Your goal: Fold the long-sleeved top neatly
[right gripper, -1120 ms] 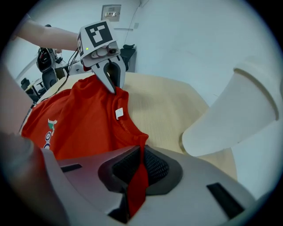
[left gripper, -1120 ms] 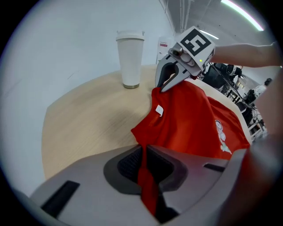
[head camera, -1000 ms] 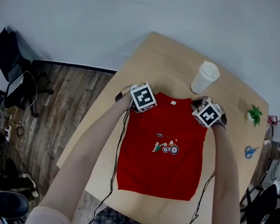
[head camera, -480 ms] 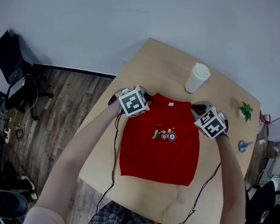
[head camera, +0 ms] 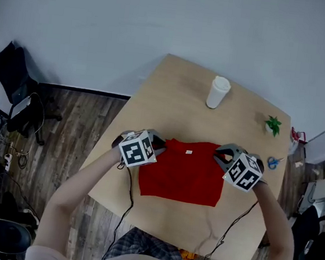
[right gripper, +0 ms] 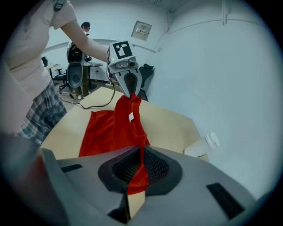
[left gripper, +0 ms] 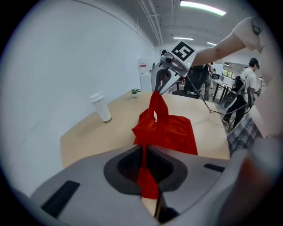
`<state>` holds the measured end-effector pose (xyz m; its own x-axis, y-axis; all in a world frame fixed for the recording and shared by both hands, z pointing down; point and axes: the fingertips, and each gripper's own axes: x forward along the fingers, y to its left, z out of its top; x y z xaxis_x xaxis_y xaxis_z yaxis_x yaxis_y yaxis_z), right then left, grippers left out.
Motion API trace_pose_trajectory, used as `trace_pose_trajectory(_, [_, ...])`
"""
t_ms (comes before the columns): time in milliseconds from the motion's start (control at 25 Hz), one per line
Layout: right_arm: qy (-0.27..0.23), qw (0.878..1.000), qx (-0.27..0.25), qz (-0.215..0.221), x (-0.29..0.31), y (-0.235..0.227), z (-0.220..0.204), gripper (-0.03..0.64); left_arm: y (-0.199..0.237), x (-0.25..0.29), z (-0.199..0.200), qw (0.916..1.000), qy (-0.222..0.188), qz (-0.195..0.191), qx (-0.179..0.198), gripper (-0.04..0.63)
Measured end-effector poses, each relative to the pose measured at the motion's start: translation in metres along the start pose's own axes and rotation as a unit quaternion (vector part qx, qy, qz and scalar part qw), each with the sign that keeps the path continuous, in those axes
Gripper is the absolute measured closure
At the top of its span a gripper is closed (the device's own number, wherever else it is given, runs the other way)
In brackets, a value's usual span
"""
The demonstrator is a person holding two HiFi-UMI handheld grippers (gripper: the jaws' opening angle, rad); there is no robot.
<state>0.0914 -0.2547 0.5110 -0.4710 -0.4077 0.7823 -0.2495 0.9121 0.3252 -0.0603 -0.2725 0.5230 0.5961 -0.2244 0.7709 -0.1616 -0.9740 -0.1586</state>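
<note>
The red long-sleeved top (head camera: 182,172) lies on the wooden table (head camera: 173,87), its upper half lifted and doubled toward the near edge. The white neck label (head camera: 188,153) faces up. My left gripper (head camera: 158,144) is shut on the top's left shoulder, and red cloth is pinched between its jaws (left gripper: 143,165). My right gripper (head camera: 222,155) is shut on the right shoulder, with cloth clamped the same way (right gripper: 140,170). The collar edge hangs stretched between them above the table. Each gripper shows in the other's view: the right (left gripper: 161,86), the left (right gripper: 128,88).
A white lidded paper cup (head camera: 217,92) stands at the table's far side. A small green plant (head camera: 272,125) and blue scissors (head camera: 273,162) sit near the right edge. A black office chair (head camera: 14,98) stands on the floor at the left. People are in the room behind.
Both grippers have risen and come toward the near edge with the shoulders in them. The upper half now covers the printed picture, and the visible red area is shorter.
</note>
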Motion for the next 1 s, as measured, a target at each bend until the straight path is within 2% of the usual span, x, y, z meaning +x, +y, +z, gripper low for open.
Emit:
trace_pose_trajectory(240, [0.001,0.999,-0.01,0.035,-0.023,0.072,-0.007,0.583,-0.077,-0.013,-0.008,0.9996,-0.001,-0.026,0.013,0.571])
trace_pose_trajectory(440, [0.016,0.998,-0.012,0.061,-0.018,0.118,-0.02,0.583,-0.125,-0.002,-0.029,0.9986,0.018,-0.048,0.015,0.571])
trace_pose_trajectory(760, [0.054,0.994,-0.015,0.099,0.026,0.174,-0.056,0.58,-0.166,0.039,-0.072,0.9968,0.045,-0.066,-0.003,0.569])
trace_pose_trajectory(1000, [0.08,0.99,-0.022,0.114,0.046,0.197,-0.077,0.575,-0.177,0.052,-0.084,0.9963,0.048,-0.07,-0.011,0.567])
